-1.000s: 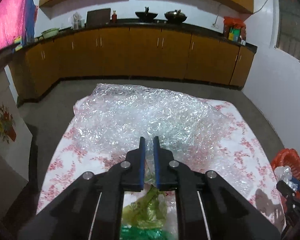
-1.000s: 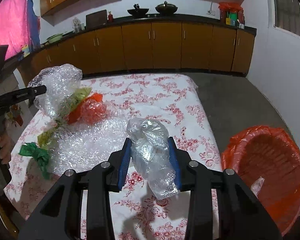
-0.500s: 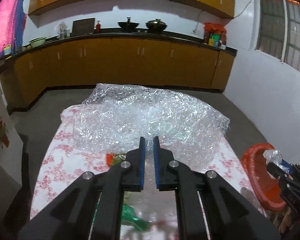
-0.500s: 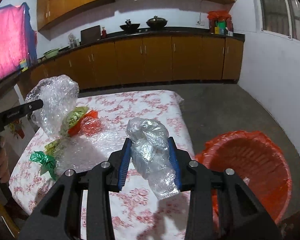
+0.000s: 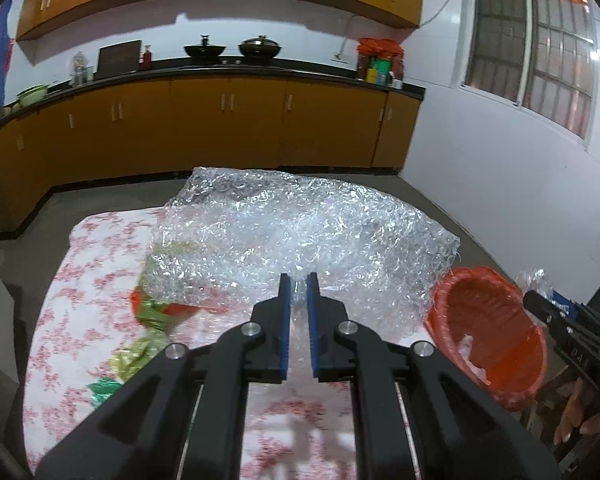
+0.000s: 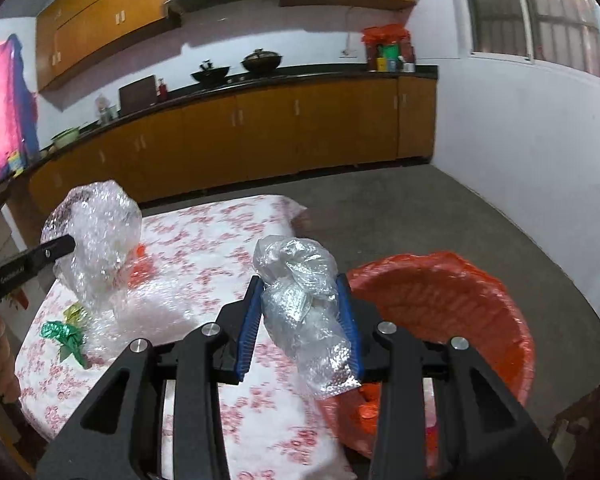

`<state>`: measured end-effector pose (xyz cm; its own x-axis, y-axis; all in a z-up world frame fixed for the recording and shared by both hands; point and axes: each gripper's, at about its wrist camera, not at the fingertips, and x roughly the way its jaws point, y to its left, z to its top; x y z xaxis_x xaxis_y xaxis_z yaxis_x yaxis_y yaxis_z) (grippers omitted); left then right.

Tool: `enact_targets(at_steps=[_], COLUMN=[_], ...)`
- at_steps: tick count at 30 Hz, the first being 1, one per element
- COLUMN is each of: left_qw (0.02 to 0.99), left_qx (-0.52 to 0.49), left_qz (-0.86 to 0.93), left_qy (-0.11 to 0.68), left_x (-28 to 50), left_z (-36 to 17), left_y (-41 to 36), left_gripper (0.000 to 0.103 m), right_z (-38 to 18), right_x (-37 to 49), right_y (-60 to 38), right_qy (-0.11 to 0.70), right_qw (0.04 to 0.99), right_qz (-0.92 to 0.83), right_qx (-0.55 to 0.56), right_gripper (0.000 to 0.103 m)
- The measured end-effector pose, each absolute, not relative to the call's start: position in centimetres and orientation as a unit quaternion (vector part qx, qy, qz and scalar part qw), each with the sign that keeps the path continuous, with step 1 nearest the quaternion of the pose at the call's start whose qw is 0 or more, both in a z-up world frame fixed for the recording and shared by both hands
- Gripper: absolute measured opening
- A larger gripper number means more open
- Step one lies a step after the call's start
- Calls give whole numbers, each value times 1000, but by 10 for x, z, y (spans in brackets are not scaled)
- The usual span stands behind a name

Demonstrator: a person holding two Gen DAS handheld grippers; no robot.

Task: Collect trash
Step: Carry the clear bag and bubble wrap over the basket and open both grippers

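Note:
My left gripper [image 5: 299, 280] is shut on a big sheet of bubble wrap [image 5: 300, 236] and holds it lifted above the flowered table [image 5: 80, 264]; the sheet also shows in the right wrist view [image 6: 96, 236]. My right gripper [image 6: 300, 292] is shut on a crumpled clear plastic bag [image 6: 304, 300], beside the left rim of the orange trash bin [image 6: 452, 304]. The bin also shows in the left wrist view [image 5: 484, 320], at the table's right edge.
Green and yellow wrappers [image 5: 140, 356] and an orange scrap [image 5: 172, 308] lie on the table; a green wrapper [image 6: 66, 336] shows in the right wrist view. Kitchen cabinets [image 5: 220, 120] line the far wall. Bare grey floor [image 6: 420, 216] lies past the table.
Both grippers swung right toward the orange bin. The bubble wrap rose off the wrappers, which now lie uncovered. The bag in my right gripper now hangs at the bin's rim.

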<state>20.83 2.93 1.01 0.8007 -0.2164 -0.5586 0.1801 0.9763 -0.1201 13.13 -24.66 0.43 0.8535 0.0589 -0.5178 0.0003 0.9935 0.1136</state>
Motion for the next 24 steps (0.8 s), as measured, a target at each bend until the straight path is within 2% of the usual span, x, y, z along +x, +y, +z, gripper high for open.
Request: enact_targets(at_steps=[24], left_qw=[910], left_qx=[-27], left_qz=[-241], left_qy=[337], left_x=[213], left_z=[-22], left_y=[-111], left_gripper=[9], right_z=[-7], right_x=[107], right_y=[-346], right_qy=[259], right_qw=[955], right_qz=[-82], right_qx=[118], right_gripper=[38])
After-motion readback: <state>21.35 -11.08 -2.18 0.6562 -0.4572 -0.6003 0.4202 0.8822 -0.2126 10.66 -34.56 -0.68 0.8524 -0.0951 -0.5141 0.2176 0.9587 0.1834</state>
